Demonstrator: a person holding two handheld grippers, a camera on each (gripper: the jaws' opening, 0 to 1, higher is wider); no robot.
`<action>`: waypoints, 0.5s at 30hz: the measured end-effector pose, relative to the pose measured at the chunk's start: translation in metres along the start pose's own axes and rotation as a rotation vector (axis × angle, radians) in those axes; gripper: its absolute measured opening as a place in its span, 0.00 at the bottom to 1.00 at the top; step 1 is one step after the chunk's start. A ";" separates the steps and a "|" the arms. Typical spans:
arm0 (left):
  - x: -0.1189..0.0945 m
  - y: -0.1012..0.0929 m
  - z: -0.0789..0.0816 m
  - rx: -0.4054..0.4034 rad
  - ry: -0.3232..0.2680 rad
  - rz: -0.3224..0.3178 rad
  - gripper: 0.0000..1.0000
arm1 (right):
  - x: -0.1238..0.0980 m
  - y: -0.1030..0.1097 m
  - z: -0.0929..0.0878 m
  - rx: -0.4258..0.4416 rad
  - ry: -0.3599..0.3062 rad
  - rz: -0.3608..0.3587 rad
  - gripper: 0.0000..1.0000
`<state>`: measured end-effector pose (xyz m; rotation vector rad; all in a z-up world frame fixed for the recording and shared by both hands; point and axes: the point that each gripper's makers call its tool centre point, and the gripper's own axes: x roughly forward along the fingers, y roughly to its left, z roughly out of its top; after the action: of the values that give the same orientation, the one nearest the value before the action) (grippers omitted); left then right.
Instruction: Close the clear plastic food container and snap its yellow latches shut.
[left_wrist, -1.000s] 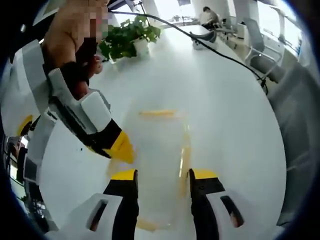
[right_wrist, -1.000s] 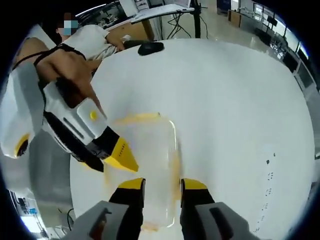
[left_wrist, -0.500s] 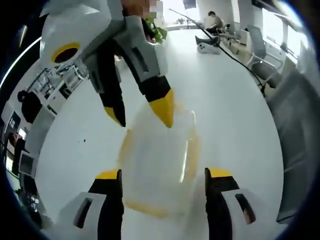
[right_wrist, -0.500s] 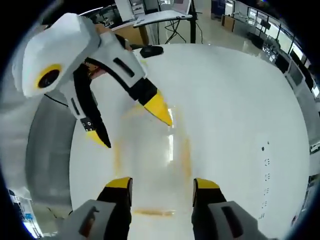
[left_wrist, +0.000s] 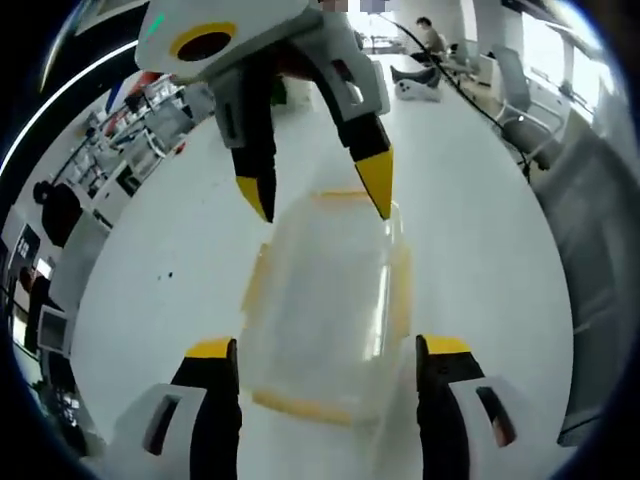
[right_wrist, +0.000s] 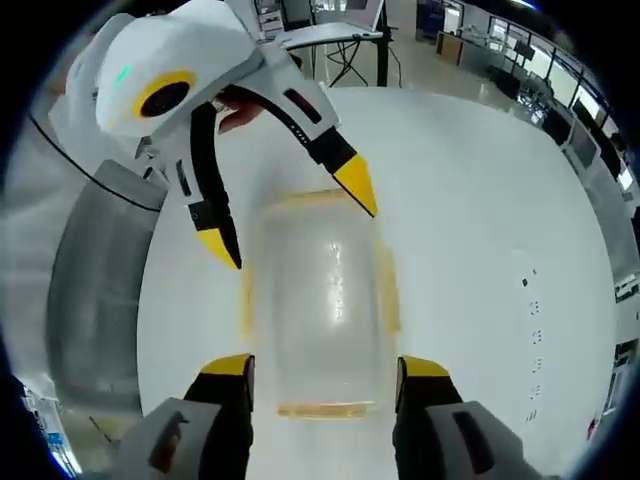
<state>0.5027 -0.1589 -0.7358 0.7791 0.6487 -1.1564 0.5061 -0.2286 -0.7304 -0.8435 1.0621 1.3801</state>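
While both grippers face each other across the clear plastic food container (left_wrist: 322, 305), I see it lying flat on the white counter (left_wrist: 480, 240) in the middle of each view, lid down on the body. Its yellow latches (left_wrist: 400, 290) run along the edges; a long one shows down the right side and another along the near end at the lower centre of the left gripper view. Whether any latch is snapped home I cannot tell.

My left gripper (left_wrist: 325, 348) rises from the bottom of the left gripper view with its jaws wide apart, one yellow tip on either side of the container's near end, gripping nothing. In the right gripper view that same gripper (right_wrist: 290, 215) comes in from the upper left, its two yellow tips spread over the far end of the container.

My right gripper (right_wrist: 325, 367) stands at the bottom of the right gripper view, jaws likewise wide, flanking the container's near end and holding nothing. In the left gripper view it (left_wrist: 320, 195) hangs down from the top centre, tips apart above the container's far edge; whether they touch the lid I cannot tell.

At the upper right of the left gripper view a black cable (left_wrist: 480, 110) runs across the counter, and grey chairs (left_wrist: 590, 230) stand beyond the counter's edge.
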 end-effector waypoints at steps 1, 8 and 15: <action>0.000 0.000 0.000 0.000 -0.001 -0.002 0.70 | 0.000 0.000 -0.001 0.000 0.000 -0.004 0.56; 0.000 0.003 -0.001 -0.005 -0.003 -0.002 0.70 | 0.002 -0.001 -0.006 -0.006 -0.002 -0.035 0.58; 0.000 0.006 -0.002 0.003 0.004 -0.004 0.71 | 0.001 -0.006 -0.005 -0.001 -0.028 -0.078 0.61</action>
<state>0.5080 -0.1559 -0.7359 0.7834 0.6517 -1.1601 0.5111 -0.2333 -0.7342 -0.8560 0.9968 1.3232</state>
